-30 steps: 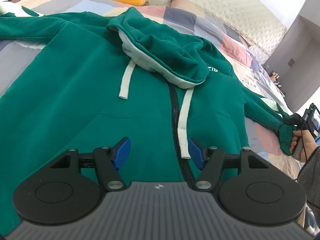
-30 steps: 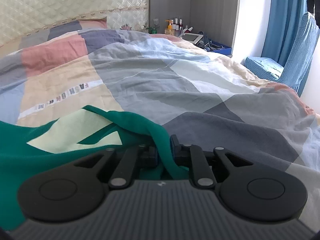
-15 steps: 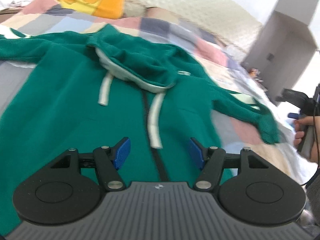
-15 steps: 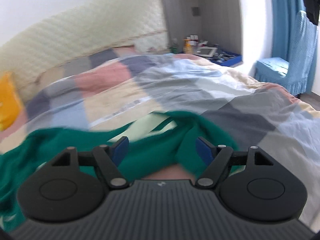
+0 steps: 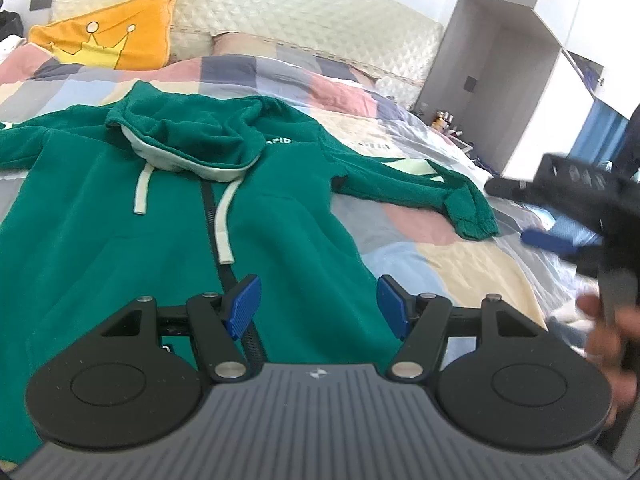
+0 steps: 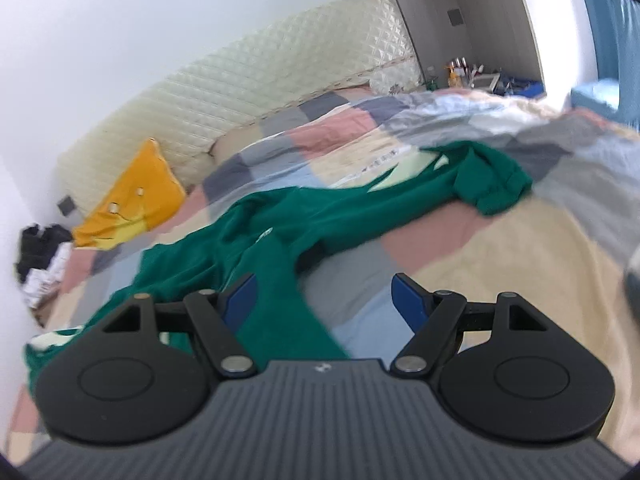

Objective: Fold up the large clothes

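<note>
A green zip hoodie (image 5: 100, 216) lies face up on the patchwork bedspread (image 5: 460, 256), hood at the top, white drawstrings down the chest. Its right sleeve (image 5: 404, 188) stretches out sideways and ends in a cuff (image 5: 474, 220). My left gripper (image 5: 316, 304) hovers open above the hoodie's lower front beside the zip, nothing between its blue pads. In the right wrist view the hoodie (image 6: 280, 236) and the cuff (image 6: 496, 188) lie ahead. My right gripper (image 6: 324, 300) is open and empty above the hoodie's side edge. It also shows blurred as the right gripper (image 5: 560, 220) at the far right, held by a hand.
An orange crown cushion (image 5: 108, 40) leans on the quilted cream headboard (image 5: 280, 20). A bedside stand with bottles (image 6: 464, 72) is beyond the bed's far corner. Dark and white clothes (image 6: 40, 256) are piled at the left. A blue-covered chair (image 6: 600, 96) stands at the right.
My right gripper let go of the sleeve cuff, opened, and pulled back up and away; the cuff now lies on the bedspread. The left gripper rose and drew back, staying open.
</note>
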